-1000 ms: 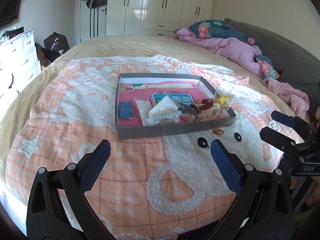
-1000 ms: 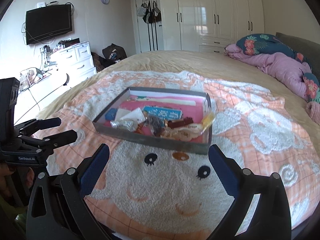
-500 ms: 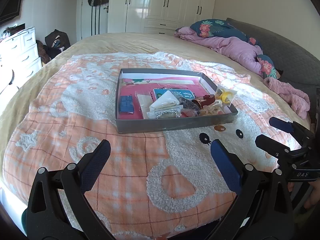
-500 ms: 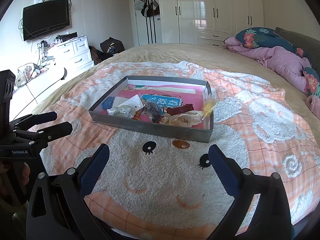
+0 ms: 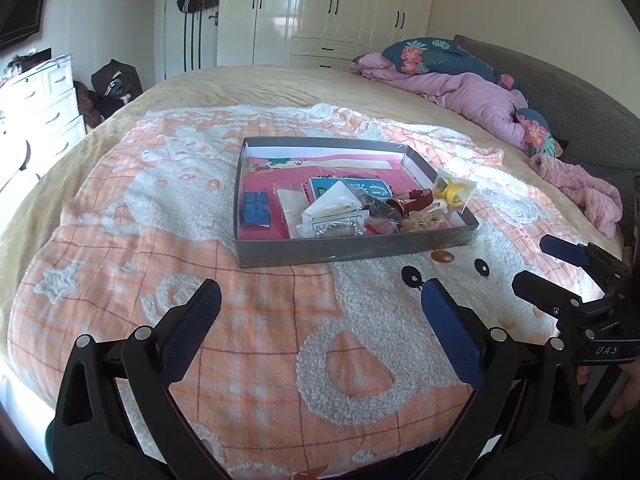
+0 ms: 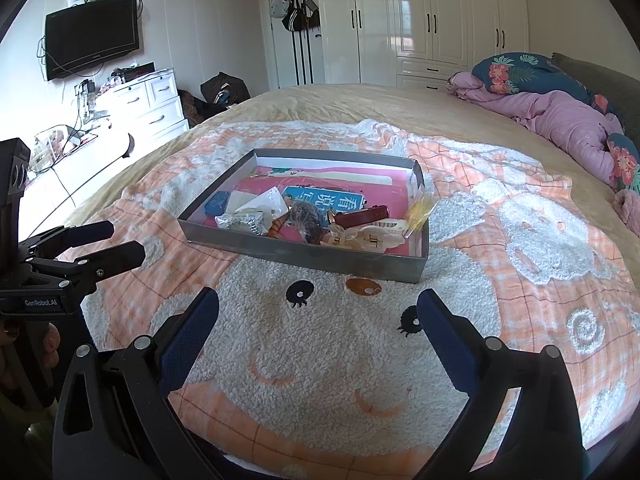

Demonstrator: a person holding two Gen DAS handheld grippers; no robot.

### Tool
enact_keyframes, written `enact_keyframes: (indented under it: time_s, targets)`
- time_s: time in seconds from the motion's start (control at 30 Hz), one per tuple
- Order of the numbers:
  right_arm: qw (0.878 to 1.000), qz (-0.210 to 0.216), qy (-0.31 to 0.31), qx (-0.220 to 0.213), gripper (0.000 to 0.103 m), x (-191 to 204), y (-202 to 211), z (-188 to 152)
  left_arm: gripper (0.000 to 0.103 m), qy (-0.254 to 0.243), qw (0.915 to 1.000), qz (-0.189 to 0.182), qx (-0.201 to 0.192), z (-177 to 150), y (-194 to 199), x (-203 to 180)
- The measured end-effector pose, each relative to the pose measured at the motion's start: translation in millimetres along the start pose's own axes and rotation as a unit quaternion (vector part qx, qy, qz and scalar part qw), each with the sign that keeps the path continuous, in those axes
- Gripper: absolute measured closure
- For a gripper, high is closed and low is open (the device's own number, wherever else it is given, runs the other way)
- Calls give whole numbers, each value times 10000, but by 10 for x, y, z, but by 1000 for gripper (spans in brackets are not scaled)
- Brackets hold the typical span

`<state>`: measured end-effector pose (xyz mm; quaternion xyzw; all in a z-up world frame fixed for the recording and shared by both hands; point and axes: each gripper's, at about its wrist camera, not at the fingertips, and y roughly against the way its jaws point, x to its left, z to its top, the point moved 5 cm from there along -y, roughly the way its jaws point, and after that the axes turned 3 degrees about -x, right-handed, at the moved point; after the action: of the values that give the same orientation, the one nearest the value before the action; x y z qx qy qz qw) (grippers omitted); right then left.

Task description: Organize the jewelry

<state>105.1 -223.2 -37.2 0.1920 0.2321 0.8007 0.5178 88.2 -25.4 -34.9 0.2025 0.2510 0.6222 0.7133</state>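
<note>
A shallow grey box [image 5: 352,246] [image 6: 300,250] lies on the bed and holds mixed jewelry. Inside are a small blue case [image 5: 255,208] [image 6: 216,203], white packets [image 5: 332,204], a bagged silver bracelet [image 5: 338,230], a red strap [image 5: 416,200] [image 6: 364,216], a cream hair clip [image 5: 424,218] [image 6: 372,240] and a yellow piece in a clear bag [image 5: 454,192] [image 6: 420,210]. My left gripper [image 5: 320,320] [image 6: 126,240] hovers open, short of the box's near wall. My right gripper [image 6: 318,304] [image 5: 530,262] is open too, near the box's front right corner. Neither holds anything.
The box rests on an orange-and-white fleece blanket [image 6: 340,344] with a bear face. A pink quilt [image 5: 472,100] is heaped at the far right. White drawers [image 6: 152,100] and a wall TV [image 6: 92,36] stand to the left, and wardrobes [image 5: 328,12] behind.
Both grippers have risen slightly and edged toward the box, so more of its inside shows. Both stayed open, and nothing in the box has moved.
</note>
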Motion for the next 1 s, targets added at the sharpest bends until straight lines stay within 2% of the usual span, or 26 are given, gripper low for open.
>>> enact_keyframes:
  time_s: [1.0]
  targets:
    - [10000,2,10,51,4,-2,-10,-11,9,14,10000,64,24,-1,-2,28]
